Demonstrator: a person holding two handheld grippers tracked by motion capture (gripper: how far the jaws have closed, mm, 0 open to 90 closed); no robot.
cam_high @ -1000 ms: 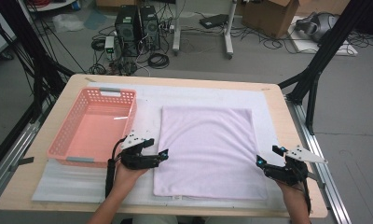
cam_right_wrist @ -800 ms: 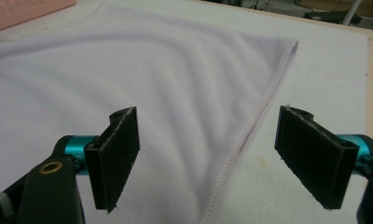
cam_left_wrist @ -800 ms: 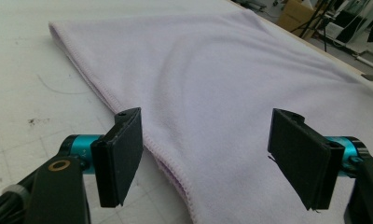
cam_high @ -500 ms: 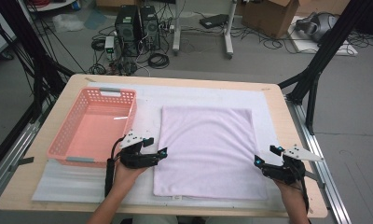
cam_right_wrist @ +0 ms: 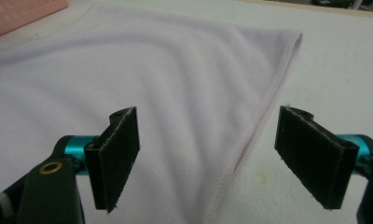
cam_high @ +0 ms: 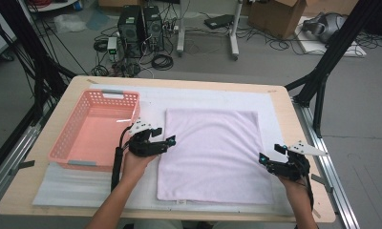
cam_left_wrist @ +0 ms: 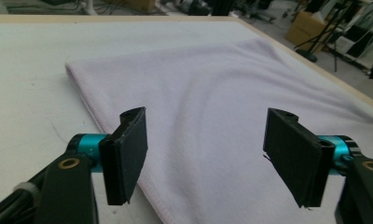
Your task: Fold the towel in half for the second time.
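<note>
- Pale lilac towel (cam_high: 213, 157) spread flat on white padding (cam_high: 65, 183) over the tabletop (cam_high: 294, 124), just right of a pink basket (cam_high: 96, 131).
- Left gripper (cam_high: 169, 141) at the towel's left edge, fingers (cam_left_wrist: 126, 161) spread wide, straddling the hem, gripping nothing.
- Right gripper (cam_high: 264, 161) at the right edge, fingers (cam_right_wrist: 117, 156) likewise wide apart over the hem; possibly hovering just above the cloth, contact hard to judge.

Left hand-held gripper (cam_high: 169, 140) jaws apart, right hand-held gripper (cam_high: 263, 158) jaws apart
</note>
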